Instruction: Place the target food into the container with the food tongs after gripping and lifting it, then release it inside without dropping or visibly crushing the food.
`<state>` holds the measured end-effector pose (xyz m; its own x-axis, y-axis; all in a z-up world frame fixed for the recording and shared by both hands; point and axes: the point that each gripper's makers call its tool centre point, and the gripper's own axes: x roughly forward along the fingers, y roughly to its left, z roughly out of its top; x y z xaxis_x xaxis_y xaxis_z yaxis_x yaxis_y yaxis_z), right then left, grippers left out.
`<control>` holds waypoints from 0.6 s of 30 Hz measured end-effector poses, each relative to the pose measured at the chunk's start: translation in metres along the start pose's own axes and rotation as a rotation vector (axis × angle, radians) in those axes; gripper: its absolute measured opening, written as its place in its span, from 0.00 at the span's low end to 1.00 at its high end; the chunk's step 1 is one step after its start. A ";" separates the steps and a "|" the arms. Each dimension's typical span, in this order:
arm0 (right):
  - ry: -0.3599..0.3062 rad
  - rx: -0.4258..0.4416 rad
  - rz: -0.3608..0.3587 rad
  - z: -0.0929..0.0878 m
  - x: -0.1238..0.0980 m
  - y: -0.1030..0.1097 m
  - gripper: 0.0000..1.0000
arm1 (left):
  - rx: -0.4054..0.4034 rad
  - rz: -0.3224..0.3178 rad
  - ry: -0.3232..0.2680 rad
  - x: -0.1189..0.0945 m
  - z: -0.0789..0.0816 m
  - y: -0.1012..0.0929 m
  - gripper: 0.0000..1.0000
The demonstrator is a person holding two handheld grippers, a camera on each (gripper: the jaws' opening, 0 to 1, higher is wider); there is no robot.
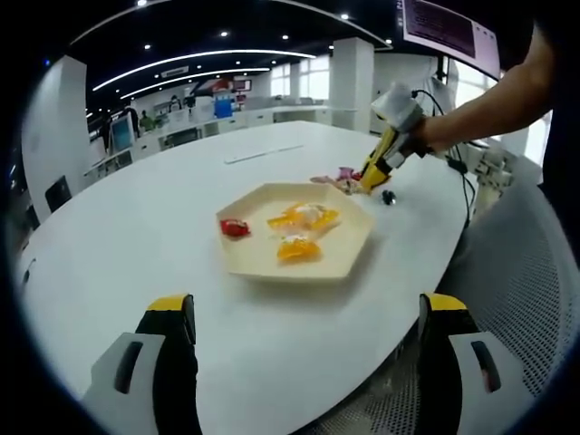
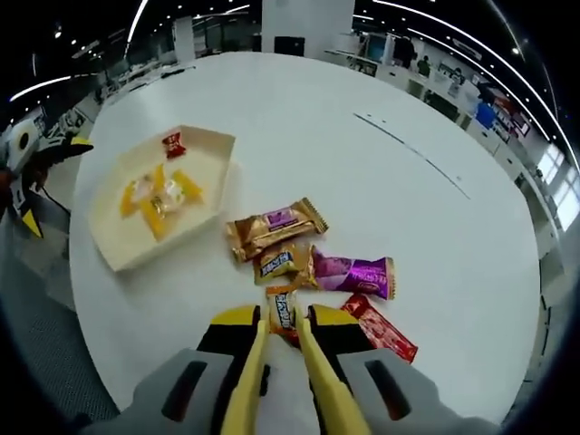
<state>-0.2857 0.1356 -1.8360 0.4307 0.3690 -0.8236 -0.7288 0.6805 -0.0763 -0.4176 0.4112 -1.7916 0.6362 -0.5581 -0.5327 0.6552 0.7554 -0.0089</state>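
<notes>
The tongs (image 2: pixel 283 362), held in the right gripper (image 2: pixel 283 337), are narrowed around an orange candy (image 2: pixel 284 313) at their tips, on the table (image 2: pixel 435 227) beside the tray (image 2: pixel 214 172), nearest the wrapped sweets (image 2: pixel 308 258).

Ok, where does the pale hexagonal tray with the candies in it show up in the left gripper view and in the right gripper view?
Left gripper view: the tray lies mid-picture on the white table, beyond that gripper's jaws.
Right gripper view: the tray sits at upper left, left of the loose wrapped candies.
Shared landmark: the red wrapped candy in the tray, apart from the orange-yellow ones.
</notes>
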 end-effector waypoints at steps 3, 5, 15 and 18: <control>0.015 -0.016 0.040 -0.002 -0.002 0.005 0.20 | 0.000 0.000 0.001 0.000 0.000 0.000 0.99; 0.013 -0.036 0.029 -0.001 -0.004 0.002 0.20 | 0.001 0.000 0.000 0.000 0.000 0.000 0.99; -0.025 -0.028 0.032 0.021 -0.029 -0.009 0.18 | -0.001 0.004 -0.006 0.000 0.000 0.001 0.99; -0.041 -0.047 0.025 0.030 -0.037 -0.009 0.18 | 0.000 0.006 -0.007 -0.001 0.001 0.001 0.99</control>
<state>-0.2794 0.1351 -1.7885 0.4333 0.4115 -0.8018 -0.7631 0.6409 -0.0834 -0.4173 0.4119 -1.7903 0.6432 -0.5560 -0.5264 0.6511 0.7590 -0.0061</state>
